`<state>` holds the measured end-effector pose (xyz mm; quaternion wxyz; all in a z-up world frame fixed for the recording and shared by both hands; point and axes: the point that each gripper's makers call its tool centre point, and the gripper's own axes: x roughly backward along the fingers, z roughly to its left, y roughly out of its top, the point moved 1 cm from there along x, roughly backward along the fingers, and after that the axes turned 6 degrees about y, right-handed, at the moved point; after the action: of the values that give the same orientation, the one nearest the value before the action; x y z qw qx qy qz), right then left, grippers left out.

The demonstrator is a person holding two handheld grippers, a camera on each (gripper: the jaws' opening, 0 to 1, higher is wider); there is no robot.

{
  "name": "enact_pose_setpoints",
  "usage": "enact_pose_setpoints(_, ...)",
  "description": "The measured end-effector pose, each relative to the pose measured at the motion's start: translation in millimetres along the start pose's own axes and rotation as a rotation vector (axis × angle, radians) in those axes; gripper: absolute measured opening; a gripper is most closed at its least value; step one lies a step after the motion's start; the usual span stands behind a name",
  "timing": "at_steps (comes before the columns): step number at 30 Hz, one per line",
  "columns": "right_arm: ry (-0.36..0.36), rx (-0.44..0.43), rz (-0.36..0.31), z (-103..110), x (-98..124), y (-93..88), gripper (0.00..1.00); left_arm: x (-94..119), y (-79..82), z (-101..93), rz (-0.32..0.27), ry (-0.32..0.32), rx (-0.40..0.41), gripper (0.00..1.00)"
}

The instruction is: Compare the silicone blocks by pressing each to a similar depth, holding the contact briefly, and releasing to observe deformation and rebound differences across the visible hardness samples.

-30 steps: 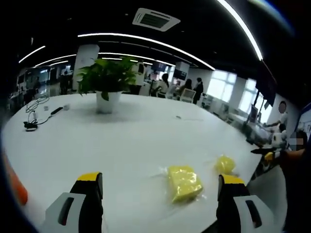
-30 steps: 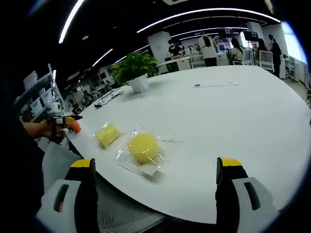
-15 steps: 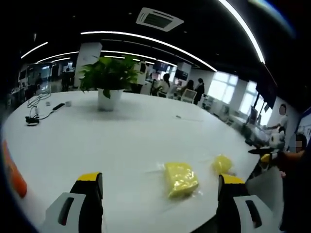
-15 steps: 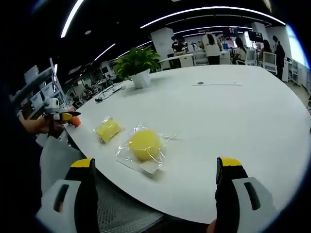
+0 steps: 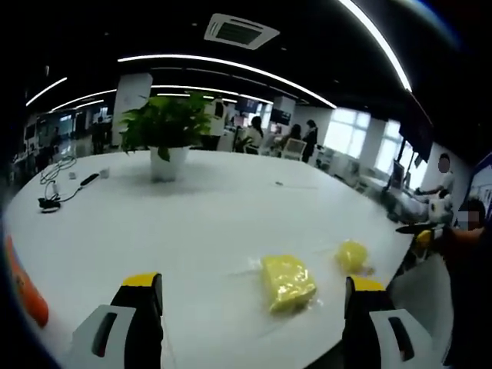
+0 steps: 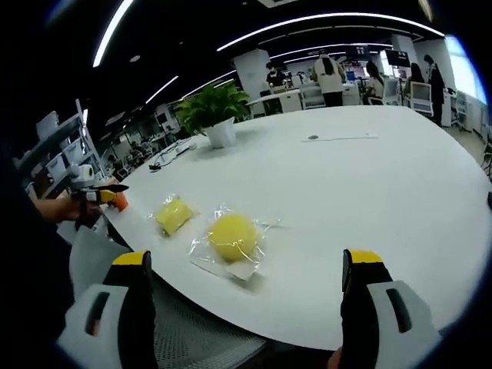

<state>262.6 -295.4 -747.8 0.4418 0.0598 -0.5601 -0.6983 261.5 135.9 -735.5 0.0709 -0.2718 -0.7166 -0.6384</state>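
Two yellow silicone samples in clear bags lie near the edge of a big white table [image 5: 192, 223]. In the left gripper view a square yellow block [image 5: 287, 282] sits between my jaws, with a rounder yellow block [image 5: 352, 257] beyond it to the right. My left gripper [image 5: 254, 304] is open above the table, nothing between its fingers. In the right gripper view the round yellow block [image 6: 232, 236] is nearest, the square block [image 6: 173, 214] behind it to the left. My right gripper [image 6: 246, 284] is open and holds nothing, short of the table edge [image 6: 323, 338].
A potted green plant [image 5: 167, 131] stands mid-table, with cables and small devices [image 5: 54, 196] at the far left. An orange object [image 5: 27, 296] lies at the left edge. The other gripper [image 6: 96, 192] shows held in a hand. People and desks fill the office background.
Both views shifted slightly with my hands. The blocks stay where they were on the table, and both grippers stay open.
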Motion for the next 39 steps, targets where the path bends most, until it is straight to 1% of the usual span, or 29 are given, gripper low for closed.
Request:
enact_pose_setpoints(3,-0.015,0.016,-0.005,-3.7,1.3,6.6,0.96,-2.3,4.5,1.9,-0.006,-0.005,0.022,1.0)
enact_pose_setpoints(6,-0.014,0.011,-0.014,-3.8,1.4,11.4,0.96,-1.6,10.1,-0.1,-0.007,-0.011,0.007,1.0)
enact_pose_setpoints(8,-0.011,0.021,-0.004,-2.9,0.5,10.8,0.96,-2.1,13.6,1.7,-0.01,-0.008,-0.003,1.0)
enact_pose_setpoints(11,-0.005,0.037,0.008,-1.3,-0.1,10.3,0.96,-2.6,17.4,4.3,-0.003,-0.003,0.011,1.0)
enact_pose_setpoints(13,-0.001,0.036,0.004,-1.1,-0.4,11.6,0.96,-3.4,21.9,4.7,-0.01,-0.005,0.022,1.0)
enact_pose_setpoints(17,0.006,0.039,-0.002,3.0,0.0,15.0,0.96,-3.5,29.4,2.8,-0.017,-0.012,0.018,1.0)
enact_pose_setpoints(20,0.012,0.044,-0.001,5.6,0.4,15.4,0.96,-7.7,32.0,5.0,-0.017,-0.014,0.006,1.0)
enact_pose_setpoints(23,0.003,0.06,0.01,3.4,-0.2,12.9,0.96,-11.0,35.2,5.9,-0.018,-0.023,0.0,1.0)
enact_pose_setpoints(27,-0.001,0.045,0.004,2.9,-1.4,12.3,0.96,-21.3,32.3,8.6,-0.002,-0.037,0.003,1.0)
enact_pose_setpoints(29,-0.001,0.044,0.008,2.9,-3.3,10.9,0.96,-29.0,29.6,12.1,0.017,-0.026,-0.012,1.0)
enact_pose_setpoints(31,-0.002,0.04,0.009,2.7,-4.9,9.6,0.96,-35.9,27.1,12.6,0.027,-0.043,0.001,1.0)
enact_pose_setpoints(32,-0.003,0.035,0.009,2.4,-6.1,8.8,0.96,-40.9,24.3,12.3,0.041,-0.056,0.015,1.0)
enact_pose_setpoints(36,-0.006,0.024,0.011,2.2,-7.7,7.4,0.96,-57.8,20.2,11.2,0.058,-0.079,0.022,1.0)
enact_pose_setpoints(39,-0.008,0.02,0.012,1.9,-8.4,7.9,0.96,-71.0,12.6,10.3,0.08,-0.099,0.036,0.98)
